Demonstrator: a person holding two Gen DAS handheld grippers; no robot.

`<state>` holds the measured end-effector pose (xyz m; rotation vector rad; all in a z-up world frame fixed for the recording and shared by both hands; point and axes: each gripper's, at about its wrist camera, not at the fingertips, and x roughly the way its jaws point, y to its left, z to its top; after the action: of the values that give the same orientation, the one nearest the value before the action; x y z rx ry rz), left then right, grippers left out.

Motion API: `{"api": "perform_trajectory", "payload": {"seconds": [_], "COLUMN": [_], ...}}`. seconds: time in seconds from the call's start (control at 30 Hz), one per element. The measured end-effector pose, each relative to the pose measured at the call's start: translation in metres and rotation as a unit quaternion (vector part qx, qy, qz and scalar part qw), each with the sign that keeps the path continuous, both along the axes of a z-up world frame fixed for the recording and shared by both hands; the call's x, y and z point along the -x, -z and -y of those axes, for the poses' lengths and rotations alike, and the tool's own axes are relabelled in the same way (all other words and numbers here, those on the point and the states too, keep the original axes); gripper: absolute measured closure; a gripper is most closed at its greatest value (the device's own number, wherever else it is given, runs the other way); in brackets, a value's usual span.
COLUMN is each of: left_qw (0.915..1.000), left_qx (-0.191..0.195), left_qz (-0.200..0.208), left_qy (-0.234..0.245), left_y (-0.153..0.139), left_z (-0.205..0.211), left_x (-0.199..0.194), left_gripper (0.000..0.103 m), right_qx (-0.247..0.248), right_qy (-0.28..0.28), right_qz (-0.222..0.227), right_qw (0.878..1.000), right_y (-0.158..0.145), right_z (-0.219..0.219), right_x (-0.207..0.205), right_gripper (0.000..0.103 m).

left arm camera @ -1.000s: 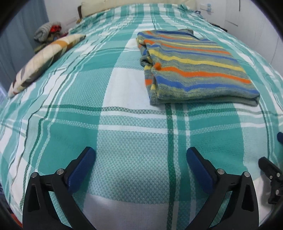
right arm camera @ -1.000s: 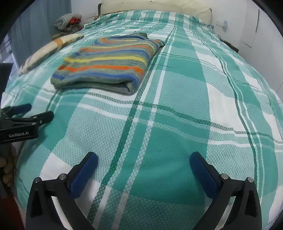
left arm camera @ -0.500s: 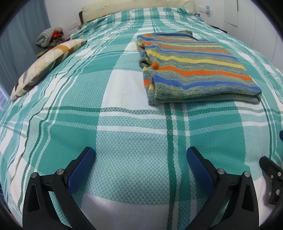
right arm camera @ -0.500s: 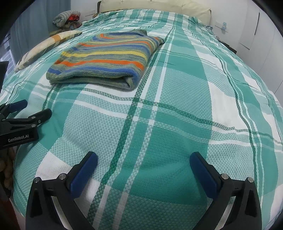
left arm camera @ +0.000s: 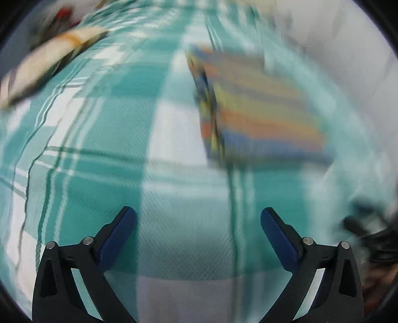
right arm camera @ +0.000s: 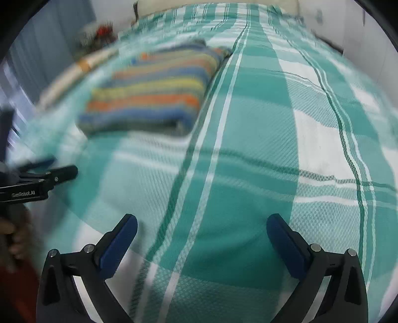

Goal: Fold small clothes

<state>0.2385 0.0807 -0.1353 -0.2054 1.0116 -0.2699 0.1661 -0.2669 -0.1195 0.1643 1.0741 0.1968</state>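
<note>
A folded striped knit garment in blue, orange, yellow and green lies flat on the green and white plaid bedspread. In the left wrist view it sits ahead and right of my left gripper, which is open and empty, well short of it. The right wrist view shows the garment ahead to the left, while my right gripper stands open and empty over bare bedspread. Both views are smeared by motion. The left gripper also shows at the left edge of the right wrist view.
A patterned cushion lies at the bed's far left, with a pile of clothes behind it. A pale pillow or headboard ends the bed. White wall runs along the right side. A hand holds the left gripper.
Both cameras have swung, blurring the views. The garment has shifted in frame and looks a little nearer in both. Both grippers stay open.
</note>
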Motion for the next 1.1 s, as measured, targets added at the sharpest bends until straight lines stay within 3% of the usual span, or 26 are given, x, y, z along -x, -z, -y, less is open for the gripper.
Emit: {"api": "perform_trajectory", "payload": {"seconds": [0.1, 0.17, 0.27, 0.37, 0.43, 0.47, 0.5, 0.53, 0.57, 0.6, 0.7, 0.87, 0.97, 1.03, 1.07, 1.1], "left_qw": [0.9919, 0.9871, 0.9882, 0.9866, 0.9875, 0.9893, 0.991, 0.9913, 0.9927, 0.9957, 0.9988, 0.9962, 0.9936, 0.9929, 0.9935, 0.9945], "left_qx": [0.113, 0.15, 0.142, 0.142, 0.134, 0.124, 0.112, 0.103, 0.083, 0.055, 0.022, 0.03, 0.037, 0.029, 0.017, -0.009], "left_qz": [0.012, -0.007, -0.039, -0.078, -0.083, -0.077, -0.073, -0.08, -0.084, -0.071, -0.024, 0.043, 0.062, 0.069, 0.067, 0.059], "left_qy": [-0.057, -0.055, -0.044, -0.016, -0.005, -0.001, 0.006, 0.019, 0.025, 0.023, 0.037, 0.07, 0.087, 0.093, 0.09, 0.086], "left_y": [-0.022, -0.021, -0.005, 0.018, 0.025, 0.025, 0.026, 0.028, 0.027, 0.02, -0.013, -0.076, -0.096, -0.098, -0.091, -0.075], "left_z": [-0.034, -0.035, -0.017, 0.008, 0.018, 0.024, 0.031, 0.039, 0.047, 0.054, 0.073, 0.103, 0.122, 0.137, 0.142, 0.152], "left_x": [-0.037, -0.071, -0.127, -0.162, -0.169, -0.171, -0.172, -0.174, -0.176, -0.174, -0.16, -0.13, -0.119, -0.115, -0.112, -0.112], "left_gripper": [0.002, 0.002, 0.005, 0.021, 0.022, 0.03, 0.059, 0.079, 0.084, 0.085, 0.086, 0.086, 0.086, 0.084, 0.075, 0.051], "right_qx": [-0.086, -0.162, -0.263, -0.299, -0.317, -0.323, -0.331, -0.332, -0.3, -0.266, -0.19, -0.138, -0.127, -0.123, -0.12, -0.114], "right_qy": [0.035, 0.051, 0.061, 0.061, 0.058, 0.058, 0.05, 0.041, 0.035, 0.032, 0.02, -0.021, -0.019, -0.009, 0.003, 0.012], "right_qz": [0.039, 0.046, 0.037, 0.003, -0.02, -0.028, -0.032, -0.031, -0.029, -0.025, 0.008, 0.091, 0.114, 0.112, 0.108, 0.103], "right_qw": [0.995, 0.984, 0.962, 0.952, 0.946, 0.944, 0.942, 0.942, 0.953, 0.963, 0.982, 0.986, 0.985, 0.986, 0.987, 0.988], "right_y": [-0.025, -0.031, -0.022, 0.002, 0.018, 0.026, 0.032, 0.034, 0.033, 0.029, 0.0, -0.077, -0.11, -0.117, -0.116, -0.111], "right_z": [0.035, 0.055, 0.069, 0.065, 0.059, 0.054, 0.047, 0.039, 0.028, 0.021, 0.005, -0.003, 0.016, 0.031, 0.043, 0.051], "right_x": [-0.022, -0.057, -0.111, -0.168, -0.189, -0.198, -0.205, -0.21, -0.215, -0.217, -0.213, -0.191, -0.178, -0.173, -0.171, -0.169], "right_gripper": [0.001, 0.005, 0.016, 0.031, 0.033, 0.034, 0.045, 0.052, 0.074, 0.077, 0.081, 0.082, 0.082, 0.082, 0.081, 0.076]}}
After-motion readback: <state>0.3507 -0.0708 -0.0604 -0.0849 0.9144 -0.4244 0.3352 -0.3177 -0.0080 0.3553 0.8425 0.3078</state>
